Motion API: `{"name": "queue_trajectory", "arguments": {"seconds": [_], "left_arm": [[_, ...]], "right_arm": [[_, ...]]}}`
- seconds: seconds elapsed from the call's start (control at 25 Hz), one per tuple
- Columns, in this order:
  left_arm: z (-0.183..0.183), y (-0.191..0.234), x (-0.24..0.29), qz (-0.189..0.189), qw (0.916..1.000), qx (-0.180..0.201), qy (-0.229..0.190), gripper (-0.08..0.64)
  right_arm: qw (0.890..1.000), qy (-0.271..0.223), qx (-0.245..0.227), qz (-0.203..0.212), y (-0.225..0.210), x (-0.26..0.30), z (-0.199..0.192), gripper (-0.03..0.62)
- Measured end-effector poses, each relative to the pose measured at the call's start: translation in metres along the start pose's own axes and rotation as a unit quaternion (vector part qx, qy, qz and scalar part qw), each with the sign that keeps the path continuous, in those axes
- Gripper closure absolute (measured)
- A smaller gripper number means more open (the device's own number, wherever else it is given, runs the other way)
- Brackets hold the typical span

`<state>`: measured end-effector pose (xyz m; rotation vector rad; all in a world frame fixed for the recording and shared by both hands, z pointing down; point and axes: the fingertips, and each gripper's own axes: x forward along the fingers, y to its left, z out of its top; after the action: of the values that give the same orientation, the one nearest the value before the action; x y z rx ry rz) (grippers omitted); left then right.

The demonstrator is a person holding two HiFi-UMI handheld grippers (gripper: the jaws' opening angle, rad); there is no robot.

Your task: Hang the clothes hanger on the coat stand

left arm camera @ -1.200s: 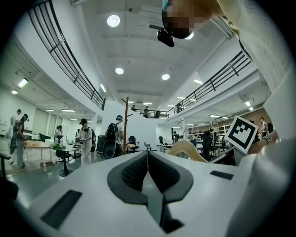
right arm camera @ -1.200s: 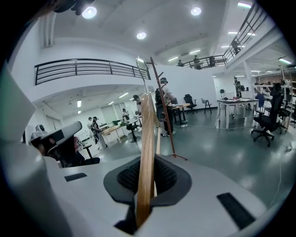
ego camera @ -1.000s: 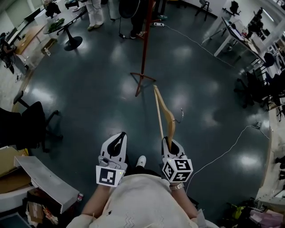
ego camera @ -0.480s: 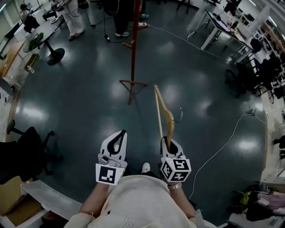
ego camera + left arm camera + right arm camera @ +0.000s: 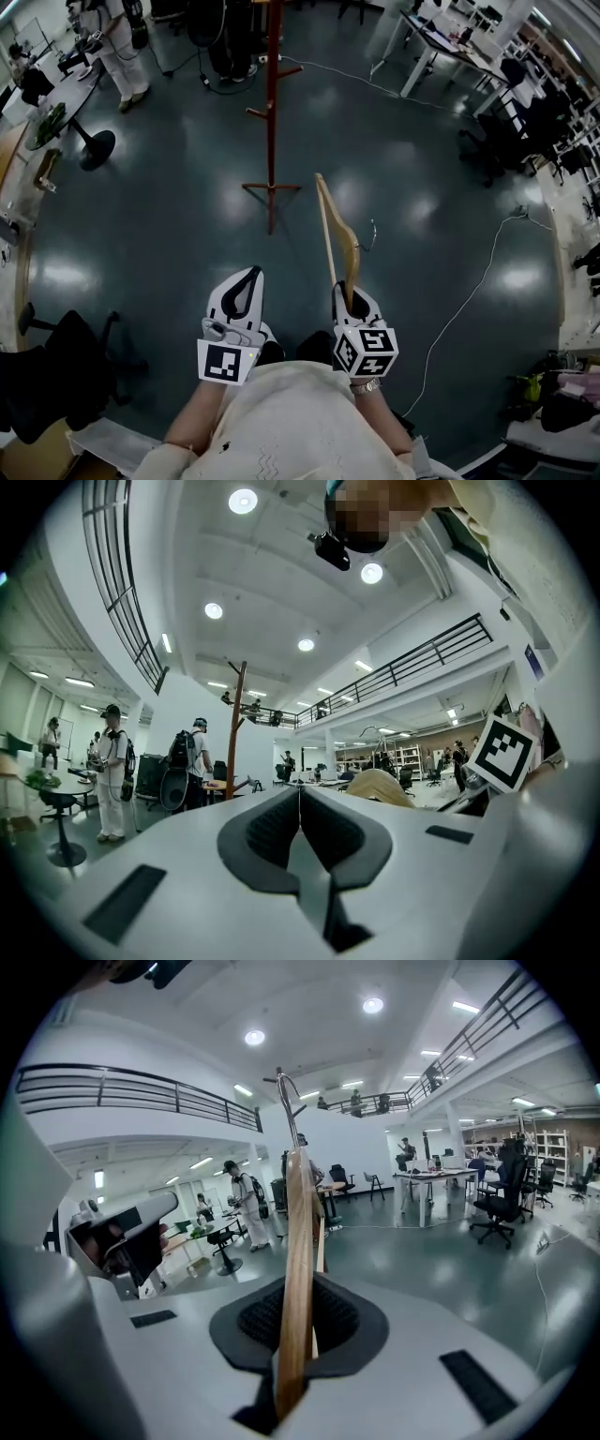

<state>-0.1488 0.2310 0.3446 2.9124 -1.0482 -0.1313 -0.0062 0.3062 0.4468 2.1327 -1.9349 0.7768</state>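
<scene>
Clothes hanger (image 5: 336, 230) clamped in our right gripper (image 5: 349, 294)
Left gripper (image 5: 300, 799) jaws together, its view alone showing coat stand's (image 5: 236, 726) top; we've stepped nearer.

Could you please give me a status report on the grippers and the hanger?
Left gripper shut, empty. Right gripper shut on wooden clothes hanger, hook free. Coat stand ahead, hanger not yet on it. Nothing seen in the way.
</scene>
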Motion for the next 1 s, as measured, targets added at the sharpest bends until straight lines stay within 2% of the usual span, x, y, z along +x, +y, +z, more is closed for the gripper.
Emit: {"name": "queue_trajectory", "arguments": {"seconds": [0.16, 0.32, 0.6, 0.72, 1.0], "left_arm": [[0.01, 0.017, 0.003, 0.003, 1.0, -0.007, -0.005, 0.546], [0.007, 0.044, 0.011, 0.025, 0.9997, -0.009, 0.004, 0.546], [-0.005, 0.078, 0.034, 0.057, 0.9982, 0.001, 0.021, 0.546], [-0.005, 0.106, 0.05, 0.081, 0.9963, -0.011, 0.025, 0.546], [-0.013, 0.148, 0.124, 0.072, 0.997, 0.001, 0.029, 0.546]], "right_arm": [[1.0, 0.0, -0.004, -0.002, 0.013, 0.014, 0.012, 0.549], [1.0, 0.004, -0.008, 0.003, 0.021, 0.038, 0.022, 0.549], [1.0, 0.018, -0.016, 0.008, 0.0, 0.099, 0.04, 0.549], [1.0, 0.018, -0.024, 0.005, -0.003, 0.137, 0.055, 0.549], [0.999, 0.007, -0.035, 0.001, -0.023, 0.23, 0.098, 0.549]]}}
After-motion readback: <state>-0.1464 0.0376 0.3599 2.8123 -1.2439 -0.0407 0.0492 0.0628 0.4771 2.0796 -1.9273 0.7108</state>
